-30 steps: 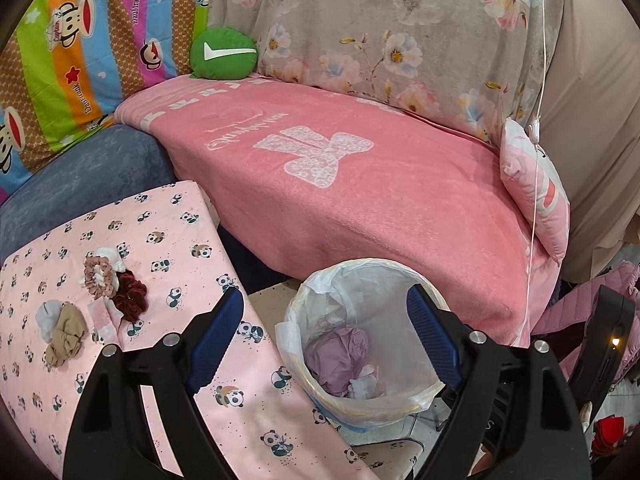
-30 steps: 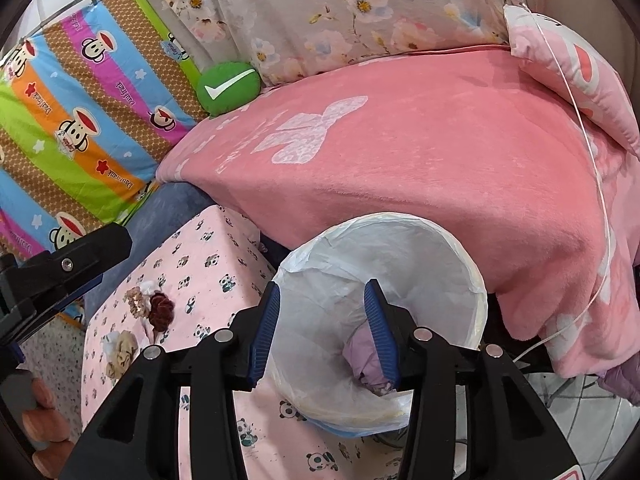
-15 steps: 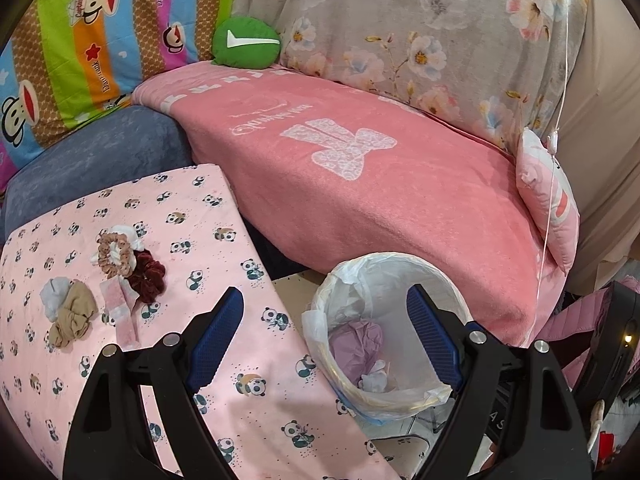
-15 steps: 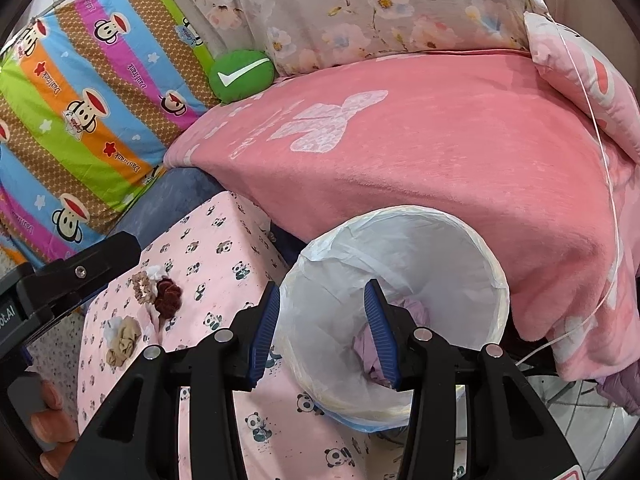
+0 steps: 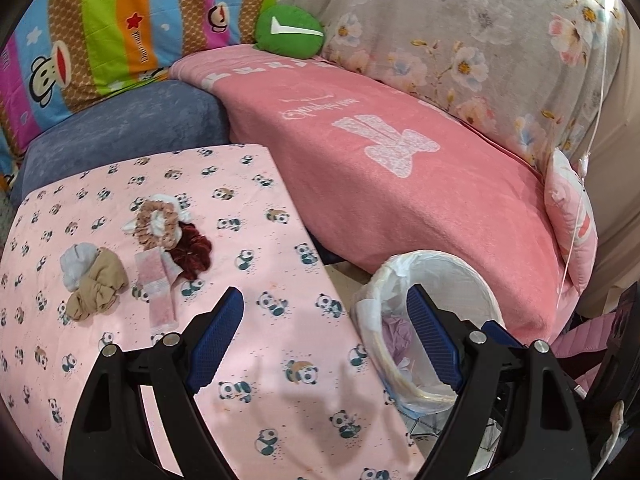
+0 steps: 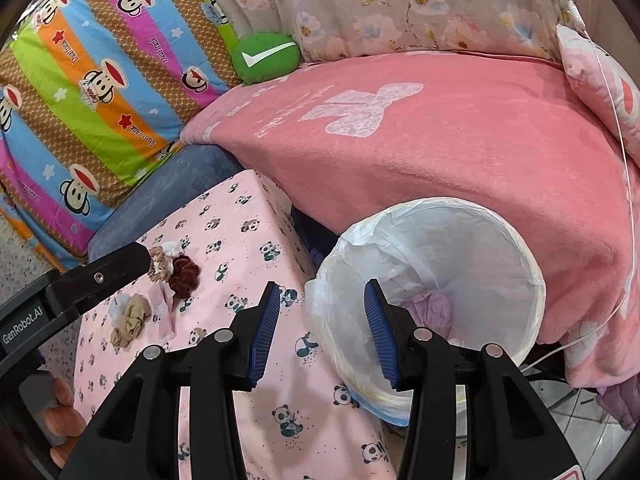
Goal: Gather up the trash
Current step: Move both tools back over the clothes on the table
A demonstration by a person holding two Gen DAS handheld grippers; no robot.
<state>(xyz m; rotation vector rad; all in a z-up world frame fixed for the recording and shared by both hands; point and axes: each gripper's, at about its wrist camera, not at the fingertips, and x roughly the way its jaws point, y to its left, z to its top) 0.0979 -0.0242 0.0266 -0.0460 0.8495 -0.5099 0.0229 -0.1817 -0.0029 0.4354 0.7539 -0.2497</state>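
Observation:
A white-lined trash bin (image 5: pixel 456 276) (image 6: pixel 480 240) stands on the floor between the panda-print table (image 5: pixel 280 360) (image 6: pixel 248 240) and the pink sofa; crumpled purple paper (image 5: pixel 394 330) (image 6: pixel 430 308) lies inside. On the table lie a beige cloth wad (image 5: pixel 98 288) (image 6: pixel 132 318), a pink paper strip (image 5: pixel 158 284), a tan scrunchie (image 5: pixel 156 224) and a dark red scrunchie (image 5: pixel 192 248) (image 6: pixel 184 274). My left gripper (image 5: pixel 324 320) is open and empty above the table's right edge. My right gripper (image 6: pixel 320 320) is open and empty beside the bin's rim.
A pink blanket (image 5: pixel 380 168) covers the sofa seat, with a green cushion (image 5: pixel 290 32), a floral backrest (image 5: pixel 480 40) and a striped monkey-print cover (image 5: pixel 100 28). A pink pillow (image 5: pixel 572 216) lies at the sofa's right end. A blue-grey seat (image 5: pixel 120 132) borders the table.
Both grippers have swung left from the bin toward the table. The scrunchies and cloth wad are now nearer the middle of the left wrist view. The right jaws are wider apart.

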